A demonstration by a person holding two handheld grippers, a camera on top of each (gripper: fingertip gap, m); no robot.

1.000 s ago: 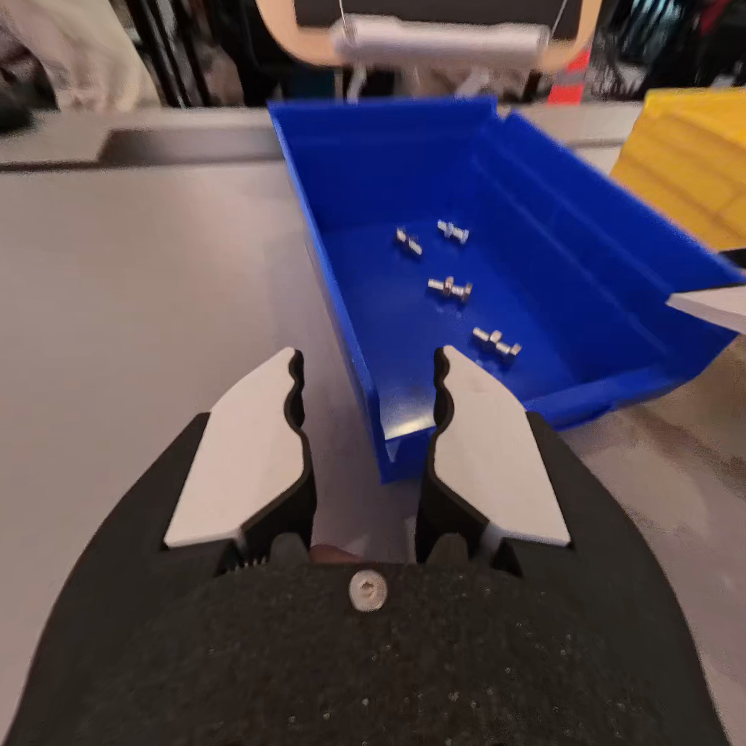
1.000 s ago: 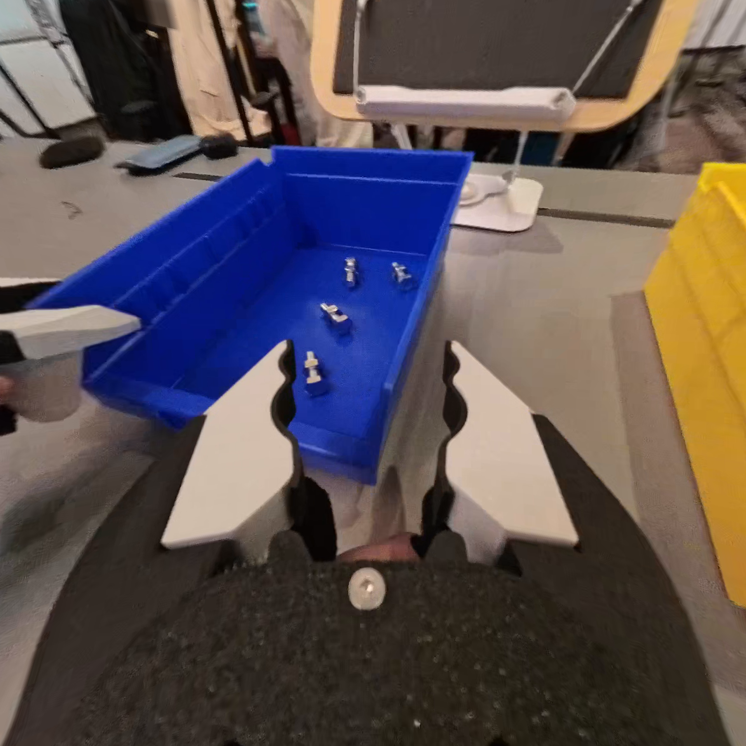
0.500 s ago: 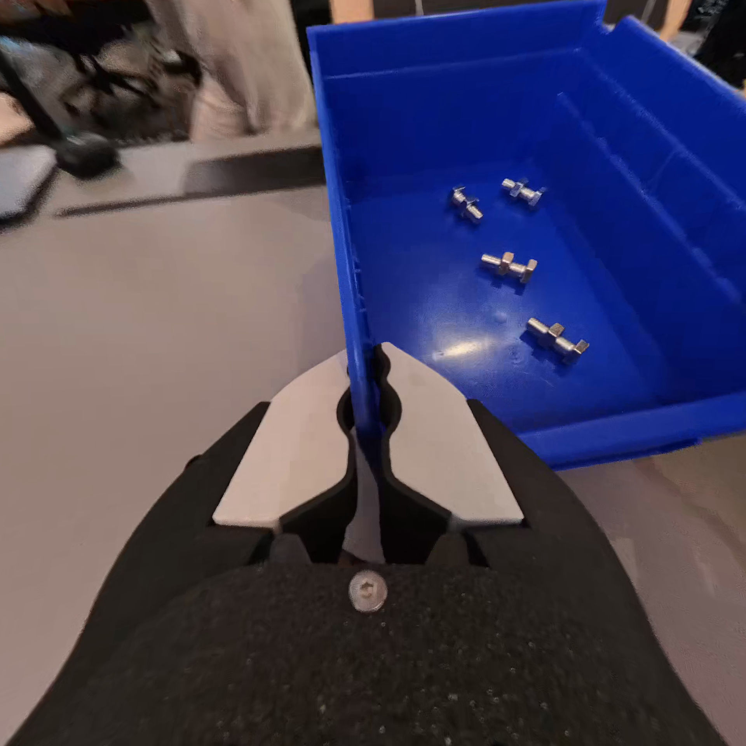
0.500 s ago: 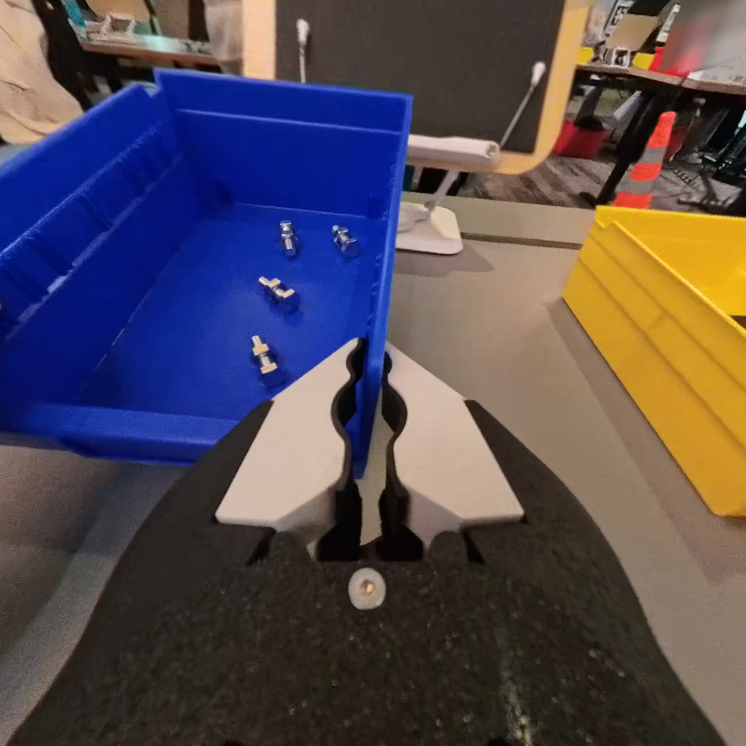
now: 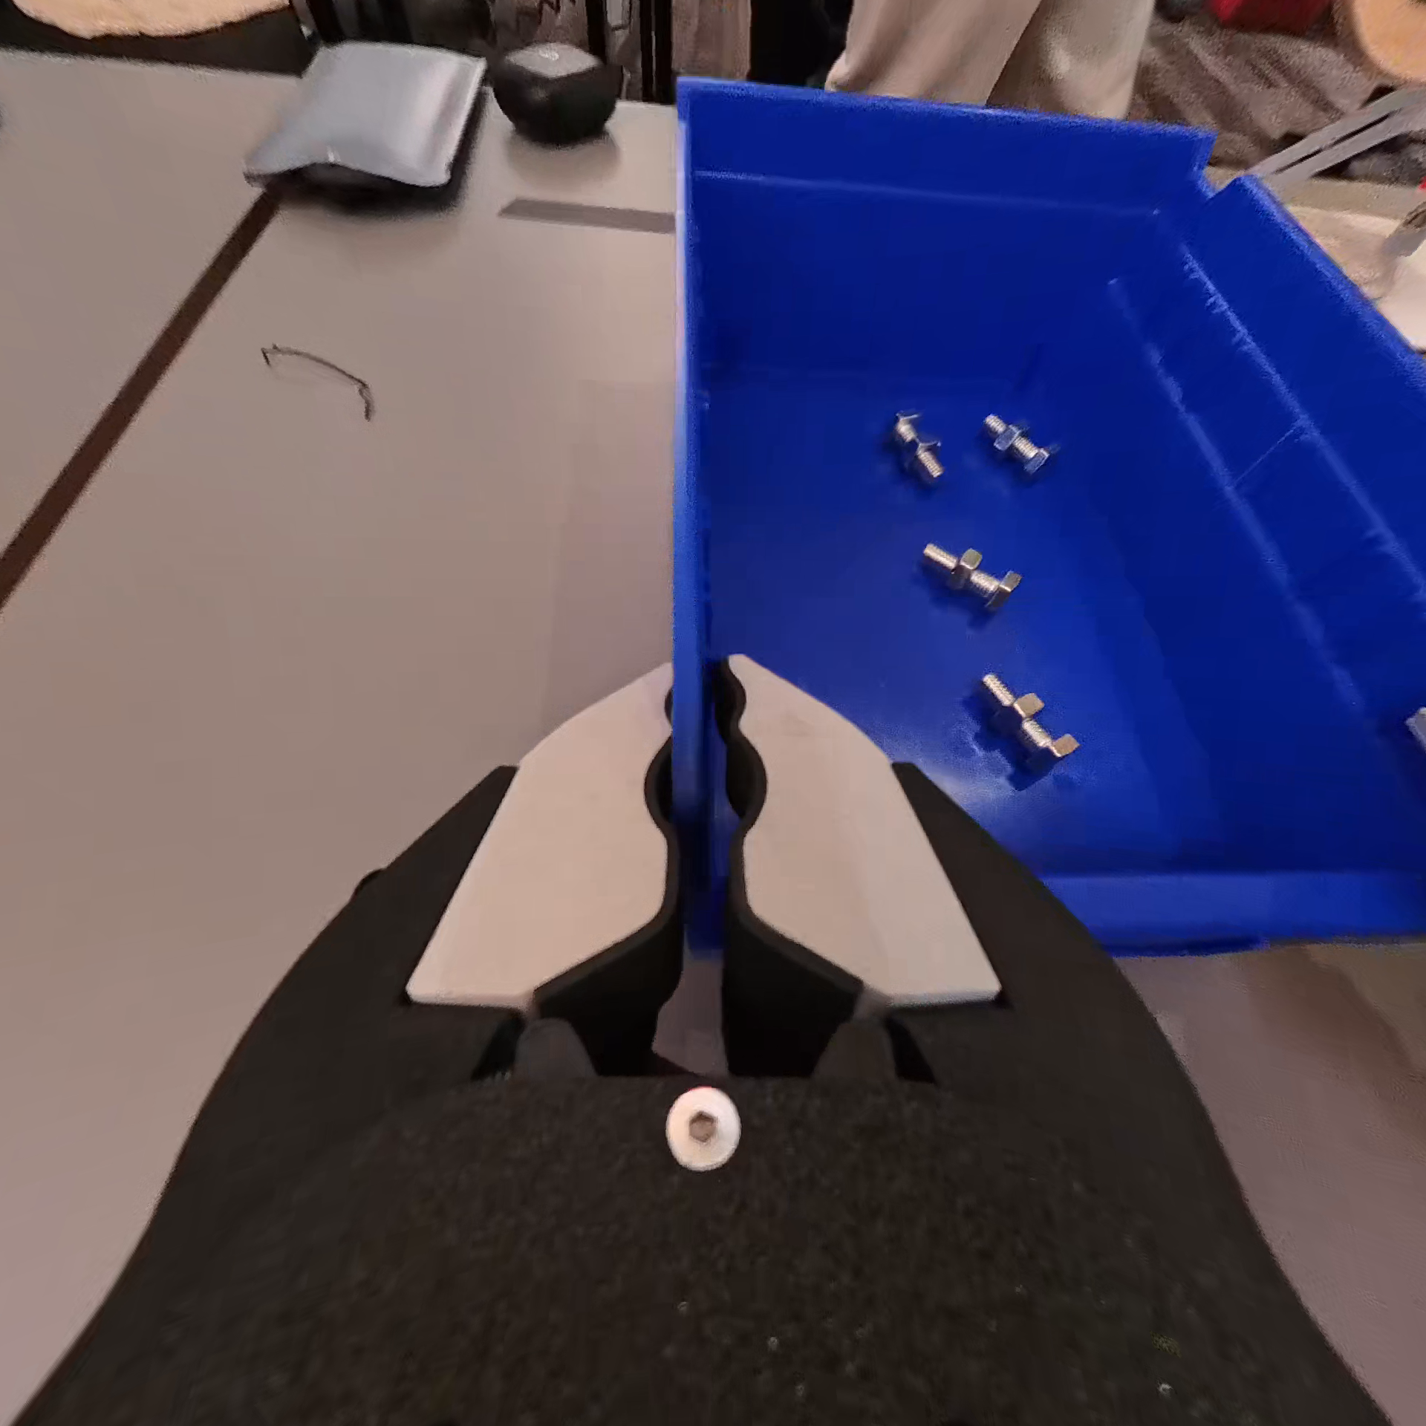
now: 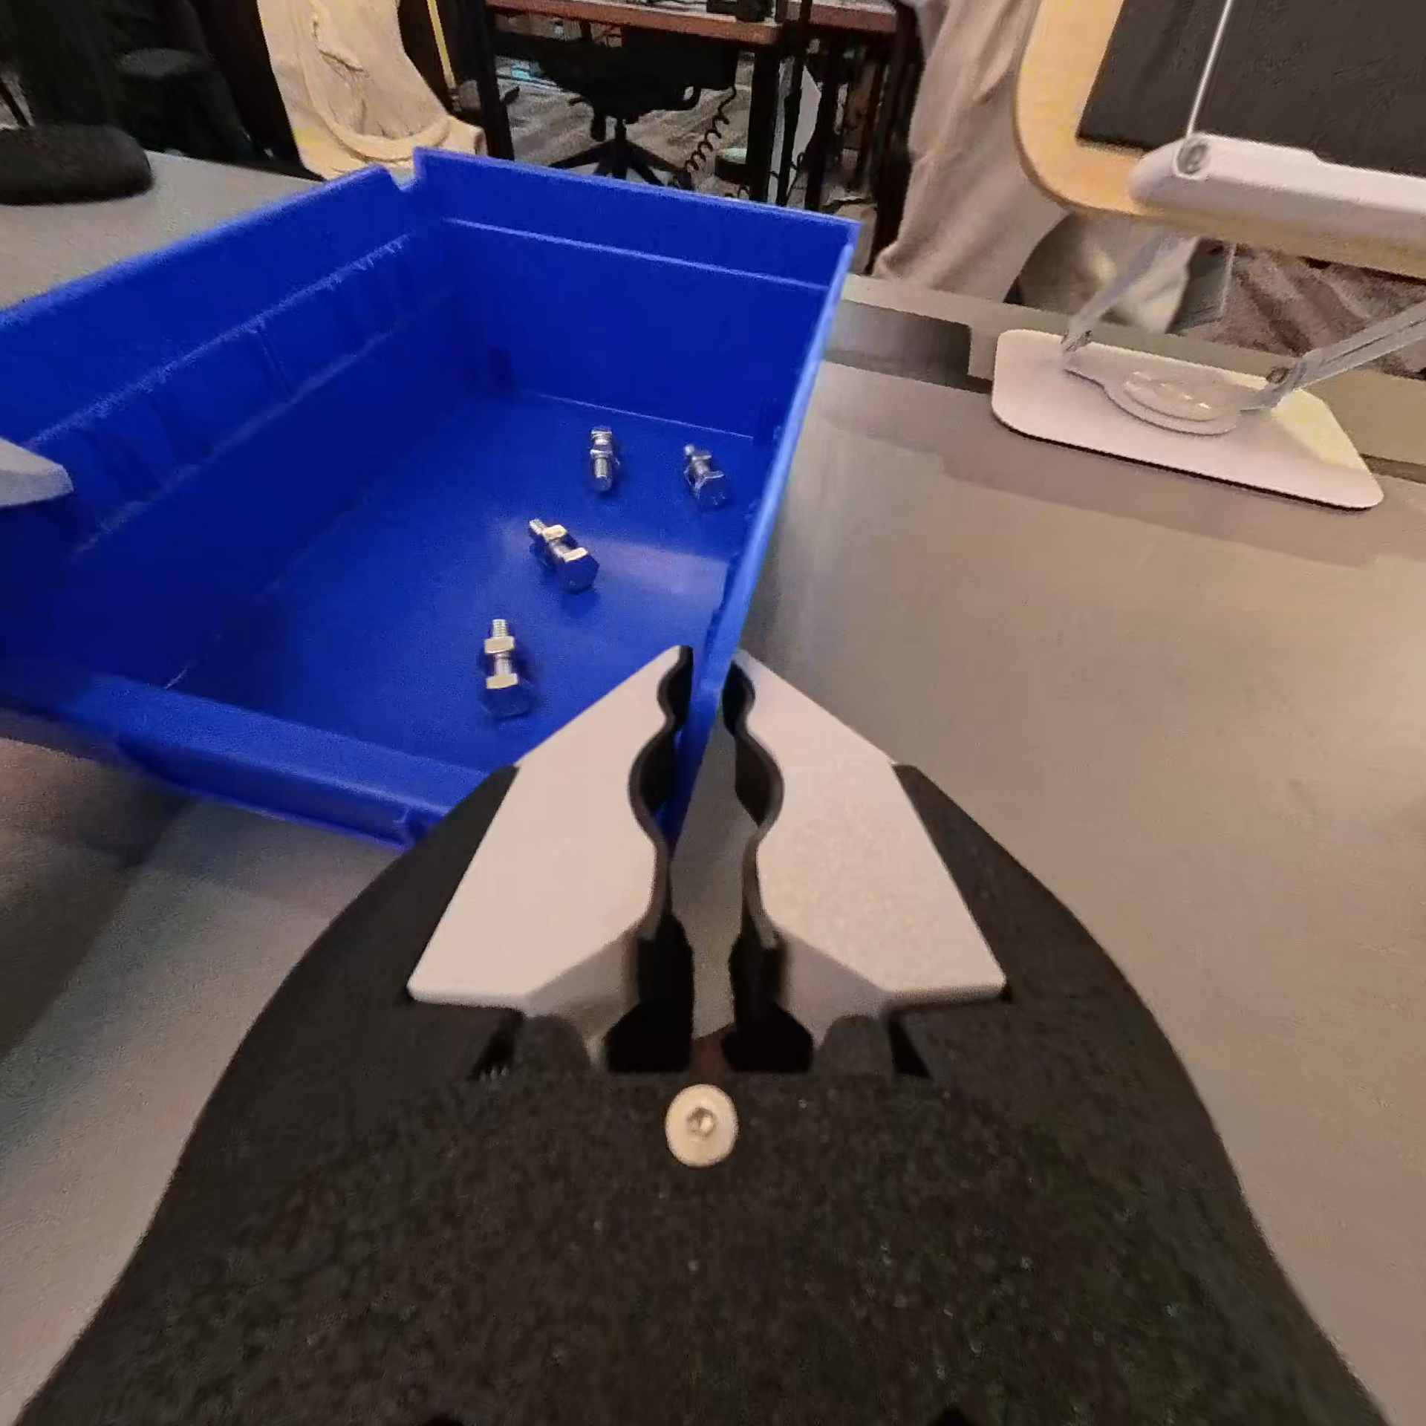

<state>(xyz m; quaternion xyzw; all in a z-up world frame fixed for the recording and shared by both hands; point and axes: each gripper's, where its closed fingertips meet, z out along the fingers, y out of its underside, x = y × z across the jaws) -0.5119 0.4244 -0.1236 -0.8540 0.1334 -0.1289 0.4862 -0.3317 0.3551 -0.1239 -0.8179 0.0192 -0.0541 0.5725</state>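
Blue bin (image 5: 1312,370); silver bolts (image 5: 971,575); grey table (image 5: 309,617); black-and-grey tongs (image 5: 698,671).

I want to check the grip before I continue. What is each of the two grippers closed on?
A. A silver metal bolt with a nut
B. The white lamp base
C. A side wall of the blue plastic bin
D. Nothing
C: the left gripper and the right gripper each pinch a side wall of the blue plastic bin.

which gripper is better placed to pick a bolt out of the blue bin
Right, probably. The right gripper is shut on the blue bin wall that the bolts lie beside; the left gripper clamps the farther wall.
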